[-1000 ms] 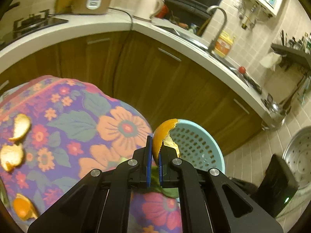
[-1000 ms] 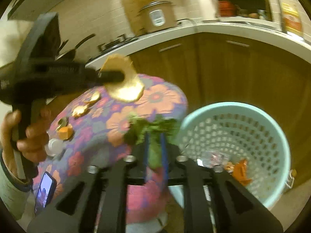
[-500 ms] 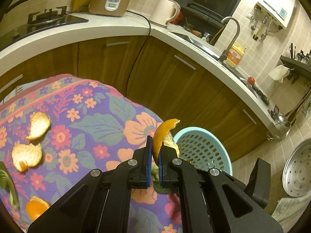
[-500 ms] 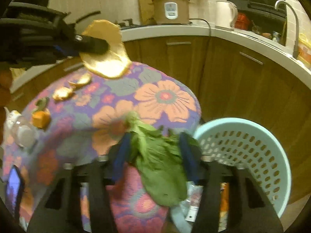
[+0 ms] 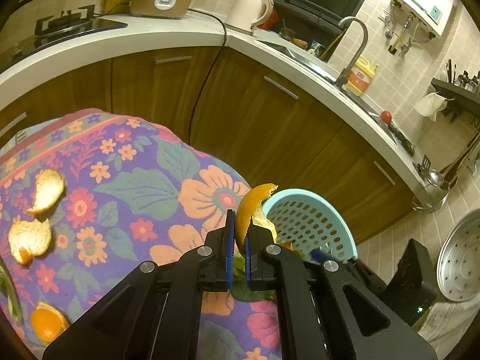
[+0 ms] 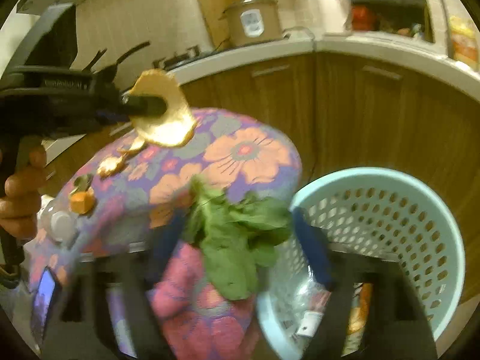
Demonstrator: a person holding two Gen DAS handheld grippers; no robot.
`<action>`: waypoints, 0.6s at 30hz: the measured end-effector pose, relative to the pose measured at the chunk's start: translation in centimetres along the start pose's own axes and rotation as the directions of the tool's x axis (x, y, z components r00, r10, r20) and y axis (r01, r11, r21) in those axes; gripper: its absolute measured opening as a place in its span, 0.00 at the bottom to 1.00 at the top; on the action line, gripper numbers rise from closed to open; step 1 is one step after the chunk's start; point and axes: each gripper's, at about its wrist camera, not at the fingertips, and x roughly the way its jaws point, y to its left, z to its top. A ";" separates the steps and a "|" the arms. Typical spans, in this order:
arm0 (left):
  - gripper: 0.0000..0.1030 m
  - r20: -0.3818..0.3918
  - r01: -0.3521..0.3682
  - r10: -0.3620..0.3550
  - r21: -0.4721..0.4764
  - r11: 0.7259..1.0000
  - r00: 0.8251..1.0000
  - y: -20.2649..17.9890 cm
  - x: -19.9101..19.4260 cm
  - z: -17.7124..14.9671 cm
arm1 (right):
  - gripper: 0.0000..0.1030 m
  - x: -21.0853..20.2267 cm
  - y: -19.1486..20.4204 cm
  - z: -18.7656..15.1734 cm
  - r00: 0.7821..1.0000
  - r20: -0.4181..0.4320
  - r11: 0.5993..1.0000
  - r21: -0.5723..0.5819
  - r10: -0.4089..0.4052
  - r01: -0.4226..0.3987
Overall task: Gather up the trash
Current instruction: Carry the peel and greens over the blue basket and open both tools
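Moved: the right gripper [image 6: 237,240] has just been opening; its jaws, which pinched the green leaf [image 6: 237,240] a second ago, now stand wide apart with the leaf loose between them, its tip hanging down.
Leaf position: it hangs over the table's edge beside the basket's near rim, not clearly over the opening; the blur hides whether it is already falling.
Meaning for the task: judging by this, the leaf is being let go, and it may catch the rim or slide down the cloth instead of landing inside.
Left gripper [image 5: 237,240]: unchanged, jaws together and clamped on a curl of orange peel [image 5: 250,210], held above the table's edge just beside the basket.
Basket [image 6: 450,240]: pale blue and perforated, standing on the floor against the table; some wrappers and orange scraps already lie in it.
Trash left on the table [image 5: 135,186]: two pale peel pieces [image 5: 48,190] [image 5: 28,240], an orange wedge [image 5: 48,324] and a green stalk [image 5: 9,294] at the far left, all well apart from the basket.
Other things: a phone [image 6: 45,297] and a small white-capped bottle [image 6: 60,225] sit near the person's hand [image 6: 21,192]; these look like no trash.
In the way: the right gripper's body sits just beside the basket's opening, where the held peel should go next.
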 end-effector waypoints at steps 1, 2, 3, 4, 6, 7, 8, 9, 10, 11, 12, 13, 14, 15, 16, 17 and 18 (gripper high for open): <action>0.03 -0.002 0.000 0.000 0.003 1.000 1.000 0.0 0.1 0.0 | 0.75 0.2 -0.1 0.0 1.000 -0.010 1.000 0.006 0.010 -0.010; 0.03 -0.003 -0.001 0.001 0.005 1.000 1.000 -0.1 0.2 -0.1 | 0.75 0.7 -0.4 0.1 0.999 -0.027 1.000 0.024 0.016 -0.016; 0.03 -0.006 -0.002 0.002 0.006 1.000 1.000 0.0 0.3 -0.1 | 0.75 1.2 -0.4 0.1 0.999 -0.039 0.999 0.030 0.020 -0.019; 0.03 -0.009 -0.001 0.001 0.005 1.000 1.000 -0.1 0.4 -0.2 | 0.74 1.6 -0.4 0.1 0.998 -0.050 0.999 0.030 0.026 -0.024; 0.03 -0.012 0.000 0.000 0.007 1.000 1.000 -0.2 0.5 -0.3 | 0.58 2.3 0.2 -0.2 0.997 -0.071 0.999 0.007 0.033 -0.032; 0.03 -0.013 -0.001 0.001 0.009 1.000 1.000 -0.2 0.5 -0.3 | 0.49 2.5 0.5 -0.3 0.996 -0.082 1.000 -0.009 0.029 -0.030; 0.03 -0.013 0.000 0.000 0.009 1.000 1.000 -0.3 0.5 -0.3 | 0.43 2.5 0.8 -0.4 0.996 -0.082 0.999 -0.017 0.032 -0.034; 0.03 -0.013 0.001 -0.001 0.007 1.000 1.000 -0.2 0.5 -0.2 | 0.36 2.3 1.0 -0.4 0.997 -0.073 0.999 -0.026 0.032 -0.034; 0.03 -0.013 0.004 -0.003 0.004 1.000 1.000 -0.2 0.5 -0.3 | 0.34 2.2 1.1 -0.5 0.997 -0.071 0.999 -0.030 0.036 -0.038; 0.03 -0.015 0.011 -0.011 -0.002 1.000 1.000 -0.2 0.6 -0.3 | 0.29 1.9 1.0 -0.5 0.997 -0.067 0.998 -0.028 0.048 -0.050; 0.03 -0.019 0.017 -0.017 -0.006 1.000 1.000 -0.3 0.6 -0.3 | 0.26 1.7 1.0 -0.5 0.997 -0.062 0.998 -0.025 0.054 -0.056; 0.03 -0.021 0.020 -0.020 -0.004 1.000 1.000 -0.4 0.8 -0.3 | 0.25 1.3 0.9 -0.5 0.997 -0.053 0.998 -0.021 0.056 -0.057; 0.03 -0.024 0.020 -0.020 0.001 1.000 1.000 -0.7 0.9 -0.3 | 0.22 0.7 0.7 -0.5 0.998 -0.037 0.998 -0.011 0.054 -0.054; 0.03 -0.026 0.022 -0.022 0.006 1.000 0.999 -0.9 1.0 -0.3 | 0.21 0.0 0.2 -0.5 0.999 -0.020 0.999 0.008 0.048 -0.048; 0.03 -0.030 0.026 -0.025 0.015 1.000 0.999 -1.4 1.2 -0.2 | 0.20 -0.5 -0.2 -0.5 0.999 -0.009 0.999 0.020 0.039 -0.038; 0.03 -0.032 0.030 -0.029 0.025 0.999 0.999 -1.9 1.4 -0.2 | 0.20 -1.5 -1.2 -0.5 1.000 0.014 0.999 0.044 0.014 -0.014; 0.03 -0.034 0.035 -0.034 0.033 0.999 0.999 -2.4 1.5 -0.2 | 0.20 -2.1 -1.9 -0.5 1.000 0.025 0.998 0.062 0.002 -0.003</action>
